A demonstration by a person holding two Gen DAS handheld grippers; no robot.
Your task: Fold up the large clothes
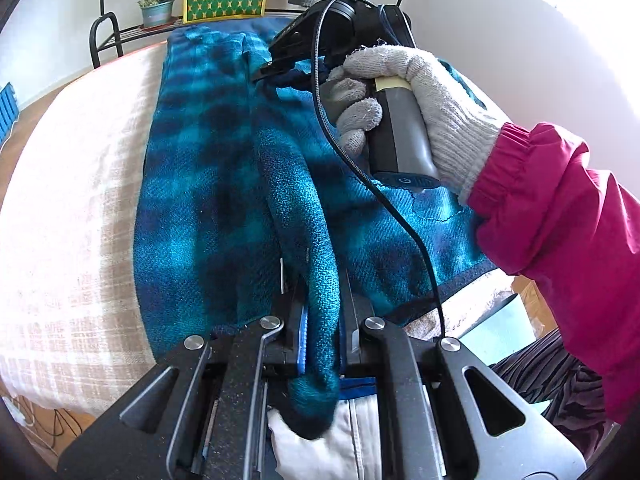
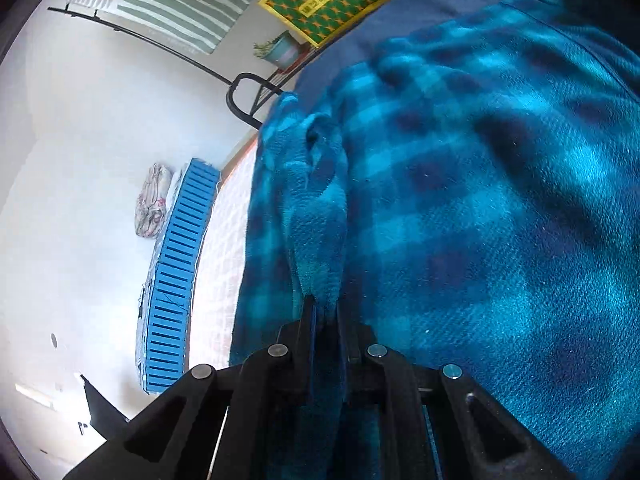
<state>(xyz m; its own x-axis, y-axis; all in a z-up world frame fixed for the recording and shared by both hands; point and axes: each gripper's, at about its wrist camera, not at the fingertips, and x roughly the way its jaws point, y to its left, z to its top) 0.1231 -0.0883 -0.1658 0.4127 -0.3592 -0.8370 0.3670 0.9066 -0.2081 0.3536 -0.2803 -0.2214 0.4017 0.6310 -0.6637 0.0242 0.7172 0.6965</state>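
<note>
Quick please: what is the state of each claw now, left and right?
Left claw: closed on a fold of the blue checked garment.
Right claw: closed on a fold of the same garment.

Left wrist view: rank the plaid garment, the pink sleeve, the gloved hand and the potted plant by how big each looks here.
1. Plaid garment, spread over most of the bed.
2. Pink sleeve, though nearness to the camera inflates it.
3. Gloved hand.
4. Potted plant, small and far back on the rack.
</note>
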